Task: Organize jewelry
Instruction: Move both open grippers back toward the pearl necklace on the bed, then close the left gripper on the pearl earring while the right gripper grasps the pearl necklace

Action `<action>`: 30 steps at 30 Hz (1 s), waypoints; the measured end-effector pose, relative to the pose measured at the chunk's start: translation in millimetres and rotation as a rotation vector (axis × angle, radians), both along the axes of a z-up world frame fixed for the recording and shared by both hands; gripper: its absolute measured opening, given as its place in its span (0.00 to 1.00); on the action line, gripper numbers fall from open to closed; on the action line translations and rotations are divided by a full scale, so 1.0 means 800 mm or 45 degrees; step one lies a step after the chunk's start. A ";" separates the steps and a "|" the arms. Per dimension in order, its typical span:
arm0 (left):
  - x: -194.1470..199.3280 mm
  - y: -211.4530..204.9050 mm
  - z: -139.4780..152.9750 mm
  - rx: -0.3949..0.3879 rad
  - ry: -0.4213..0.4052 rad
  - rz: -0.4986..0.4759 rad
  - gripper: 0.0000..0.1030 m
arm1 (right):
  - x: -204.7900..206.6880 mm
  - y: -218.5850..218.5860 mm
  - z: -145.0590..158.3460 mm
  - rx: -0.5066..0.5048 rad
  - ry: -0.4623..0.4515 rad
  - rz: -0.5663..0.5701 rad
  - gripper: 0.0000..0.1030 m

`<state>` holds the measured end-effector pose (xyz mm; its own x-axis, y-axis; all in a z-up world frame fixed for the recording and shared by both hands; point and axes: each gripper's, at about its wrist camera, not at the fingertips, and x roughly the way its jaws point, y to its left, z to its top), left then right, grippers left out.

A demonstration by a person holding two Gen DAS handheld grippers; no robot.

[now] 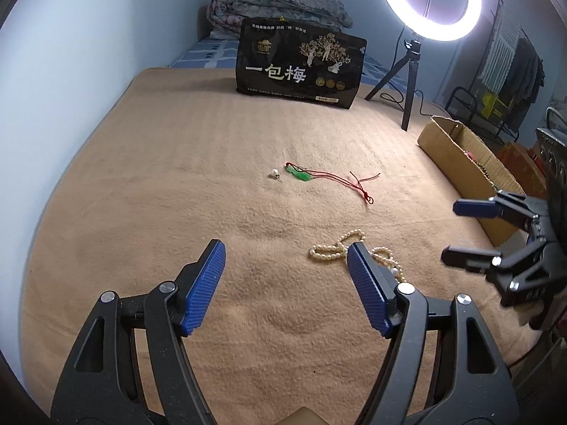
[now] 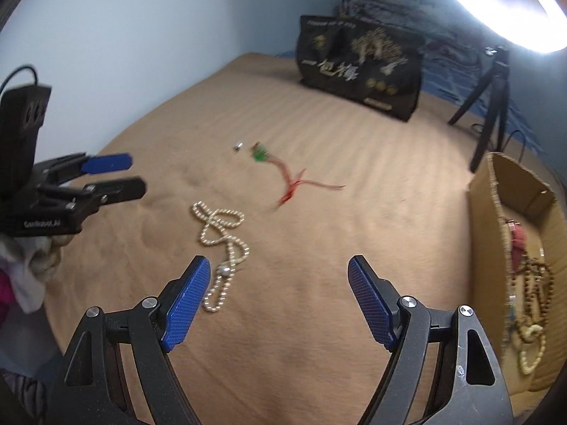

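Observation:
A pearl necklace (image 1: pixel 336 246) lies on the tan blanket, partly behind my left gripper's right finger; it also shows in the right wrist view (image 2: pixel 221 233). Farther off lie a green pendant on a red cord (image 1: pixel 301 175) (image 2: pixel 260 154) and a small pearl earring (image 1: pixel 274 174) (image 2: pixel 238 147). My left gripper (image 1: pixel 287 251) is open and empty above the blanket; it shows in the right wrist view (image 2: pixel 136 175). My right gripper (image 2: pixel 278 265) is open and empty; it shows in the left wrist view (image 1: pixel 448 232). A cardboard box (image 2: pixel 496 191) (image 1: pixel 460 148) at the right holds bead strings (image 2: pixel 531 290).
A black snack bag (image 1: pixel 299 65) stands at the back of the blanket (image 1: pixel 177 177). A ring light (image 1: pixel 428 0) on a tripod (image 1: pixel 407 81) stands at the back right. A folded quilt (image 1: pixel 280 3) lies behind the bag. A wall runs along the left.

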<state>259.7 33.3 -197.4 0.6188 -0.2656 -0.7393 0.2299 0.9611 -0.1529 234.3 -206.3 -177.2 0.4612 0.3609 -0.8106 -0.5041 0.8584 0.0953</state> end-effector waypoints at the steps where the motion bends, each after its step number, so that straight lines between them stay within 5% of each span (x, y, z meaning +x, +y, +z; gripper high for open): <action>1: 0.002 -0.001 -0.002 0.000 0.004 -0.011 0.71 | -0.001 0.003 -0.003 0.000 0.008 0.006 0.78; 15: 0.052 -0.002 -0.019 -0.026 0.032 -0.005 0.62 | 0.016 0.041 -0.023 0.017 0.048 0.134 0.77; 19: 0.077 -0.001 -0.031 -0.048 0.075 0.009 0.49 | 0.021 0.051 -0.033 0.021 0.062 0.161 0.77; 30: 0.133 -0.022 -0.049 0.023 0.076 -0.035 0.40 | 0.029 0.071 -0.048 -0.012 0.060 0.210 0.64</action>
